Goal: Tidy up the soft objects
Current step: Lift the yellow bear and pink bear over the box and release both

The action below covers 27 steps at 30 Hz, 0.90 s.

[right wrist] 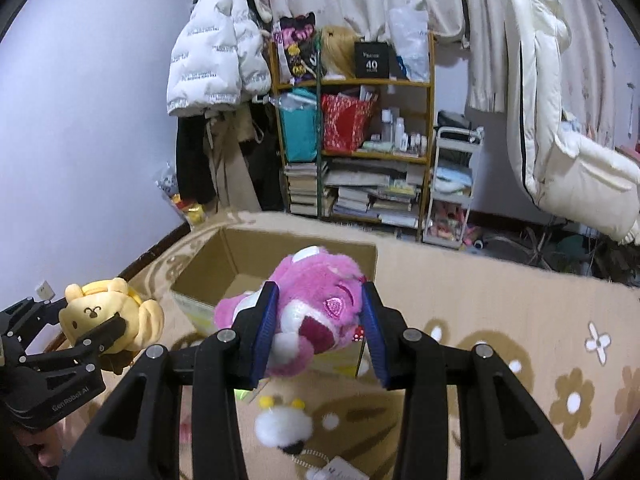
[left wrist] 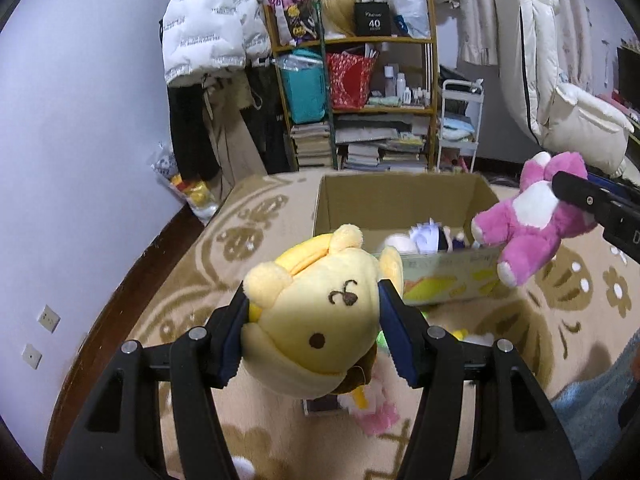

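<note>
While my left gripper (left wrist: 316, 336) clamps one yellow plush (left wrist: 320, 316), its wrist view shows one cardboard box (left wrist: 400, 200) at twelve o'clock holding a few toys, too jumbled for me to count. One pink plush (left wrist: 532, 220) hangs at two o'clock in my right gripper. More toys lie on the beige flower-patterned carpet (left wrist: 260, 232) below.

From the right wrist, my right gripper (right wrist: 320, 328) pinches that pink plush by the head, above the box's near edge. At nine o'clock I see the yellow plush; one white toy (right wrist: 284, 424) lies at six. Behind stand one wooden shelf (right wrist: 430, 128) and one white cart (right wrist: 452, 184).
</note>
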{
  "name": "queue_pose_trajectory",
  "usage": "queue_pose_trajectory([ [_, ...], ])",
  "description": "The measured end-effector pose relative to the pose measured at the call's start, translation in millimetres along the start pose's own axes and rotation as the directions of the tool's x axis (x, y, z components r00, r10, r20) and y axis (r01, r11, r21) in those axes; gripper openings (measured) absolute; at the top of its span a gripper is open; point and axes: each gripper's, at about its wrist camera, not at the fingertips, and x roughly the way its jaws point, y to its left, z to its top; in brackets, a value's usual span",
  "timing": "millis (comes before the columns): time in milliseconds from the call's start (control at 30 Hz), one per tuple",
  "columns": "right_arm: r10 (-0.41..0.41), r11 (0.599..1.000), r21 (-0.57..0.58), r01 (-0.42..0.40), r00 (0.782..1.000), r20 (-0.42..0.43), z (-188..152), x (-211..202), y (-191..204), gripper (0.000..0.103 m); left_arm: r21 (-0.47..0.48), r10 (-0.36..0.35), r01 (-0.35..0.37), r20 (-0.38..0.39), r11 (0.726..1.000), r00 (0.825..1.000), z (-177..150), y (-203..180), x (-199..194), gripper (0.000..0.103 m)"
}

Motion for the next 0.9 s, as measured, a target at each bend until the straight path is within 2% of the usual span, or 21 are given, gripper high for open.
queue_pose_trajectory([
  [100,-0.026,0.999,-0.026,0.027,1.000,0.015,11.0,5.7,1.3,0.043,0.002,-0.008,0.008,0.020,1.000,1.000,14.1,-1.7,4.5,0.059],
  [233,-0.087,0.993,-0.075,0.088,0.996,0.024,22.2,20.9,2.4,0.043,0.042,0.015,-0.018,0.066,0.999,0.998,34.2,-8.8,10.6,0.059],
  [533,-0.085,0.994,-0.063,0.085,0.996,0.006,30.2,58.4,-9.4,0.044,0.106,0.020,-0.032,0.105,0.994,0.994,67.2,-24.1,37.4,0.060],
  [667,-0.078,0.995,-0.065,0.077,0.997,-0.017,27.9,76.2,-12.2,0.044,0.119,0.014,-0.023,0.077,0.993,0.997,74.3,-31.2,58.6,0.060],
  [767,-0.037,0.999,-0.029,0.036,0.999,-0.038,25.8,85.1,-17.1,0.044,0.093,-0.014,0.011,0.035,0.996,0.999,75.1,-34.2,73.1,0.060],
  [900,-0.029,0.999,-0.034,0.028,0.999,-0.043,21.2,91.8,-18.0,0.044,0.082,-0.022,0.020,0.031,0.996,0.999,76.8,-40.1,86.7,0.060],
])
